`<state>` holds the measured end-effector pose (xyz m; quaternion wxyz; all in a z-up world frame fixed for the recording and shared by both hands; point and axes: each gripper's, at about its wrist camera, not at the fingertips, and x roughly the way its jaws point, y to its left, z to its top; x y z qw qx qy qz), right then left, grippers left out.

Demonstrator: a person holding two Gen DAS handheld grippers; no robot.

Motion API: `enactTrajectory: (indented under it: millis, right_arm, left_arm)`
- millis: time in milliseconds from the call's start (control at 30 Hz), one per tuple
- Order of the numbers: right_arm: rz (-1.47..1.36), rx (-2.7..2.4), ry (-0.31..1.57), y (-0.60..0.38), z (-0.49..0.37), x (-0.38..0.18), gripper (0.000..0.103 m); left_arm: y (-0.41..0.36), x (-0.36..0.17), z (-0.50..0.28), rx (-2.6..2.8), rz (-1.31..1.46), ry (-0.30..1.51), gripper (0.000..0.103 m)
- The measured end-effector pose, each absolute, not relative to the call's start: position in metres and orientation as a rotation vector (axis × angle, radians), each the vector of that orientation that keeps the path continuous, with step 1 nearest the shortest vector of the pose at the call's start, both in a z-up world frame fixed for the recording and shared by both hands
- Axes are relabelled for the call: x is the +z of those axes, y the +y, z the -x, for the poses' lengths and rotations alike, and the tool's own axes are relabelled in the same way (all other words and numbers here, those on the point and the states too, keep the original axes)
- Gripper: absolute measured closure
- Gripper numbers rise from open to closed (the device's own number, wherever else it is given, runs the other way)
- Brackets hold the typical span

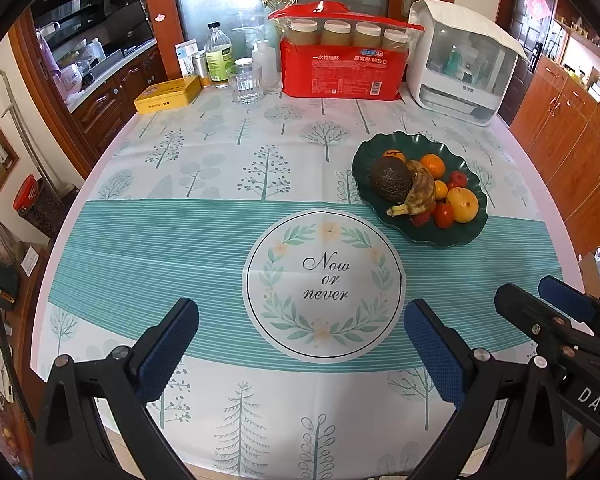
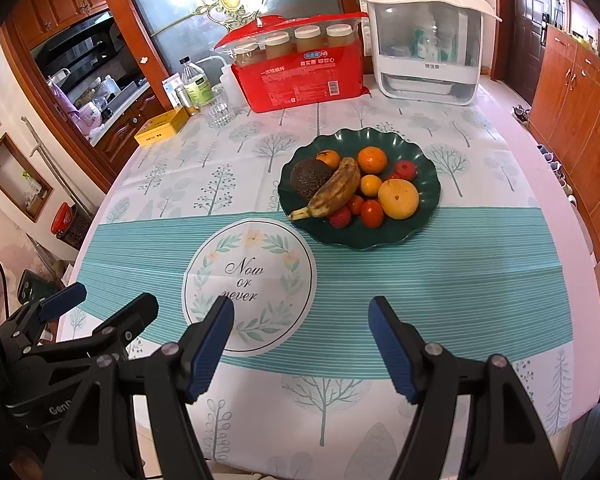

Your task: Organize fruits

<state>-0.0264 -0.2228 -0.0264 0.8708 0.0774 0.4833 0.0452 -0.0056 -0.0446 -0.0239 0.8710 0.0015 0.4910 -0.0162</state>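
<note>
The left hand-held gripper [image 1: 300,344] hovers above the near part of the desk [image 1: 180,240], its blue-padded fingers spread wide with nothing between them. The right hand-held gripper [image 2: 302,344] hangs just beside it, also open and empty, over the striped band of the tablecloth [image 2: 440,280].

The fruit sits together on a dark green plate [image 2: 424,204] with a wavy rim, farther back on the desk and to the right of the round "Now or never" print [image 2: 248,284]. On the plate a spotted banana [image 2: 338,188] leans against an avocado [image 2: 308,178]; oranges [image 2: 372,159], a large yellow fruit [image 2: 398,198], tomatoes [image 2: 372,213] and a strawberry [image 2: 340,217] crowd around them.

Along the far edge stand a red package [image 2: 300,80], a white appliance [image 2: 424,52], a glass [image 2: 219,110] and a yellow tin [image 2: 162,127].
</note>
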Motion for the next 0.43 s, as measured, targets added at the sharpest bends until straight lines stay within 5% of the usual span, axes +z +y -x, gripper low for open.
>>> enactTrajectory:
  millis: [433]
  right_arm:
    - [-0.161, 0.096, 1.010, -0.2236, 0.0255, -0.0266, 0.033]
  left_arm:
    - [-0.0492, -0.0267, 0.0032, -0.034, -0.008, 1.024, 0.001]
